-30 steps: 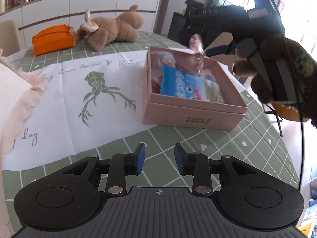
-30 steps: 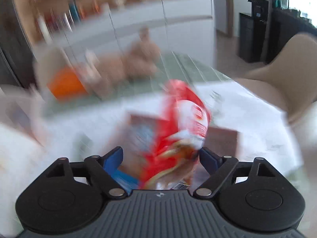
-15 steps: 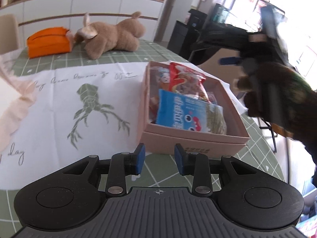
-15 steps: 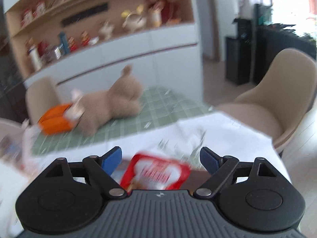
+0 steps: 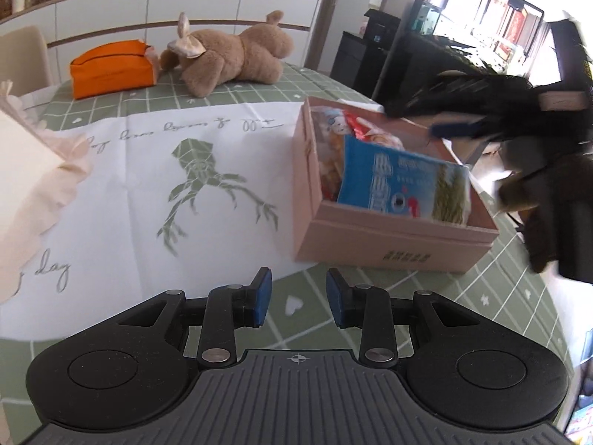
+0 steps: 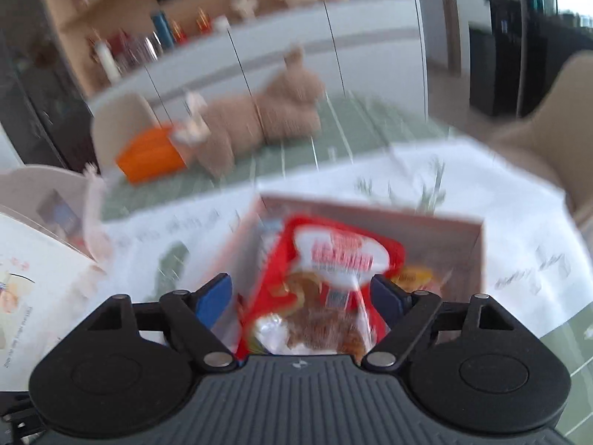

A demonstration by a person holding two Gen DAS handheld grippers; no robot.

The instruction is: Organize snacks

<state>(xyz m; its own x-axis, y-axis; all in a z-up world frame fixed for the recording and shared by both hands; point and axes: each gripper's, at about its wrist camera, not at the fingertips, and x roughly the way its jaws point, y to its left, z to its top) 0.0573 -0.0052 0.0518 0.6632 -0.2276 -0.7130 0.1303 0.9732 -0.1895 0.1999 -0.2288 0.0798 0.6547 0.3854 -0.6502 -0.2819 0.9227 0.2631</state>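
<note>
A pink cardboard box (image 5: 389,248) stands open on the table, with a blue snack bag (image 5: 400,181) leaning inside and a red snack bag (image 5: 367,129) behind it. In the right wrist view the red bag (image 6: 333,270) stands in the box (image 6: 370,218), between the fingers of my right gripper (image 6: 300,296). Those jaws are closing; the right pad is at the bag's edge and the left pad is still apart from it. From the left wrist view the right gripper (image 5: 456,129) is a dark blur over the box's far side. My left gripper (image 5: 298,298) hovers before the box, its jaws narrowly apart and empty.
A brown plush bear (image 5: 229,55) and an orange pouch (image 5: 111,66) lie at the table's far side. A white cloth with a green drawing (image 5: 148,170) covers the middle. A cream frilled item (image 5: 33,185) sits at the left. A beige chair (image 6: 548,126) stands to the right.
The red bag hung in my right gripper above the box, then lay in the box with the gripper raised. Now the gripper has come down around it. The left gripper keeps its narrow gap.
</note>
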